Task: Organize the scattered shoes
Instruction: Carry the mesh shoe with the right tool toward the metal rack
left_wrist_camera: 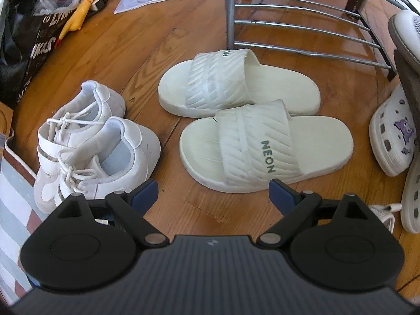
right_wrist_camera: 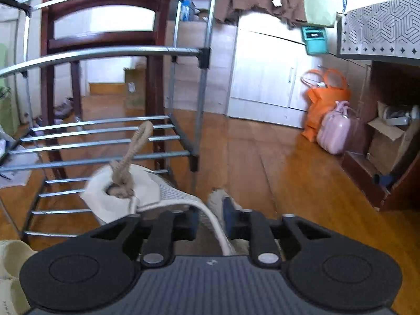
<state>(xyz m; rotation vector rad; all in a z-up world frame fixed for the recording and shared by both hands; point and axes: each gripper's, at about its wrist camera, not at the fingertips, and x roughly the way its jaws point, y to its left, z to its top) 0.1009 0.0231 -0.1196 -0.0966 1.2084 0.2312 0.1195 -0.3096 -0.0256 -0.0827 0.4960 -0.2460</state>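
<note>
Wooden floor (left_wrist_camera: 204, 26), cream ribbed slides (left_wrist_camera: 265, 147)

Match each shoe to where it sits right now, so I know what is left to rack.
Things:
1. NEON slides
2. white sneakers
3. clog with purple charm
4. mesh shoe

Places:
A. over the metal rack's lower bars, its edge between the right gripper's jaws
B. on the floor beside the striped rug
C. on the floor just in front of the rack, side by side
D. tipped on its side at the far right of the left wrist view

Pairs: 1-C, 2-B, 3-D, 4-A
</note>
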